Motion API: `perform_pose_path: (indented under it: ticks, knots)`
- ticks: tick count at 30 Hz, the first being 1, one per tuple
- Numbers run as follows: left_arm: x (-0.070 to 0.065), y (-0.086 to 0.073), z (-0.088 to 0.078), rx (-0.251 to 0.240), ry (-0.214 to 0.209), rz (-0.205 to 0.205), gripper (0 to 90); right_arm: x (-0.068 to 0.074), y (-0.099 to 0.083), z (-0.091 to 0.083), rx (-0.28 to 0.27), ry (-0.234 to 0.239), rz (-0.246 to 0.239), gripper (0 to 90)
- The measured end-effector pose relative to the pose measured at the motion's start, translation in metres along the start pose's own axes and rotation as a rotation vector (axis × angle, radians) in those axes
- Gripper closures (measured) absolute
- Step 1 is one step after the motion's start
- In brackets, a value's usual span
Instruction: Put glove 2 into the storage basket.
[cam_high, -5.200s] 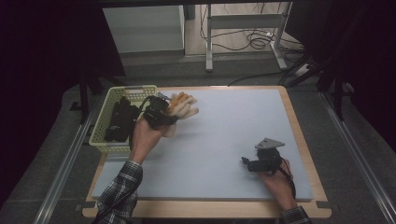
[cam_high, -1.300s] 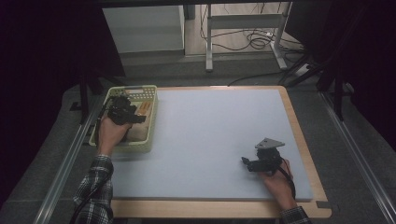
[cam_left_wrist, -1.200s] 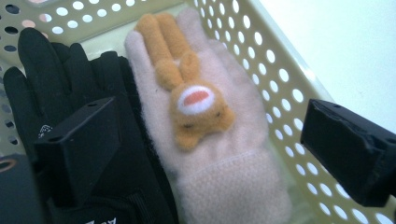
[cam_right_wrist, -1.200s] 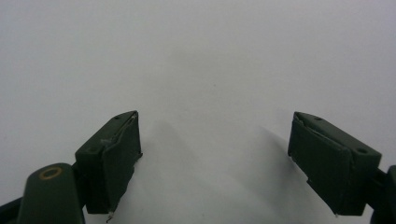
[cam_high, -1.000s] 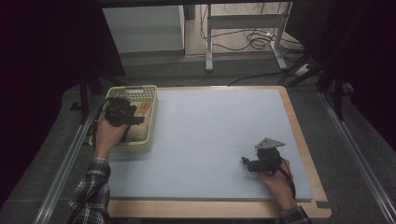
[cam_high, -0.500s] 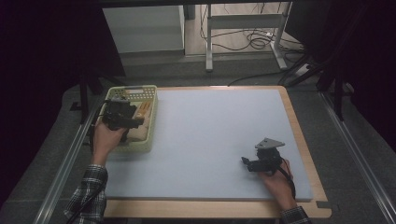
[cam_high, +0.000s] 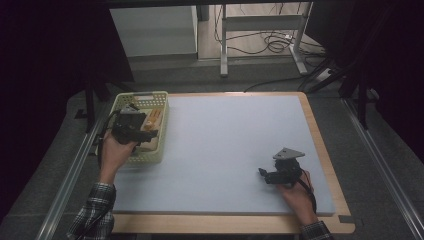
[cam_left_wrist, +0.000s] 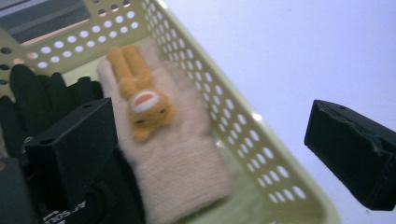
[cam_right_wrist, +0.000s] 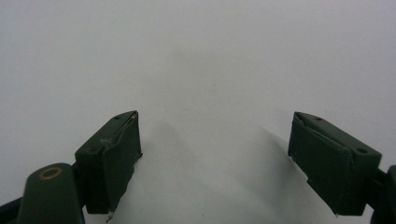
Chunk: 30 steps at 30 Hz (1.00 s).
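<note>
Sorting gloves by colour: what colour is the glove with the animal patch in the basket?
Pale pink glove, with an orange patch; the left gripper view shows it best.

The glove is a cream-pink knitted one with a ribbed cuff. A small orange plush rabbit is sewn on its back, long ears toward the fingertips and a white-and-red patch on the face. In the left gripper view it lies flat inside the basket, palm down, fingers toward 11 o'clock and cuff toward 5 o'clock, along the perforated wall on the table side. The basket is pale yellow-green plastic with rows of round holes. In the high view it sits at the table's 9 o'clock edge, the glove showing in its 3 o'clock half.
</note>
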<state>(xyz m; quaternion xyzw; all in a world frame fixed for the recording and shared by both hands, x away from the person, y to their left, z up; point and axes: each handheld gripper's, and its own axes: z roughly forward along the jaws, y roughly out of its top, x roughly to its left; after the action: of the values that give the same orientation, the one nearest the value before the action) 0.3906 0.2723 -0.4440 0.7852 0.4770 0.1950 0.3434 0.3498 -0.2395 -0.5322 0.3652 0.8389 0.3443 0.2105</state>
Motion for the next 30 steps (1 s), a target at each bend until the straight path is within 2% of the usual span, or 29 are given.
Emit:
perform_pose_path:
  ticks: [8, 11, 12, 13, 17, 30]
  knots:
    - [-0.021, -0.001, 0.001, -0.010, -0.027, 0.049, 2.8, 0.000, 0.000, 0.000, 0.001, -0.001, 0.001, 16.7]
    - [-0.035, -0.001, 0.002, -0.025, -0.045, 0.074, 2.8, 0.000, 0.000, 0.000, 0.002, 0.000, 0.002, 16.7]
    - [-0.035, -0.001, 0.002, -0.025, -0.045, 0.074, 2.8, 0.000, 0.000, 0.000, 0.002, 0.000, 0.002, 16.7]
    - [-0.042, -0.001, 0.002, -0.028, -0.057, 0.092, 2.8, 0.000, 0.000, 0.000, 0.002, 0.000, 0.002, 16.7]
    - [-0.056, -0.001, 0.002, -0.037, -0.080, 0.119, 2.6, 0.000, 0.000, 0.000, 0.002, 0.000, 0.000, 16.7]
    - [-0.104, -0.016, 0.018, -0.070, -0.179, 0.184, 2.4, 0.000, 0.000, 0.000, 0.002, -0.001, 0.001, 16.7]
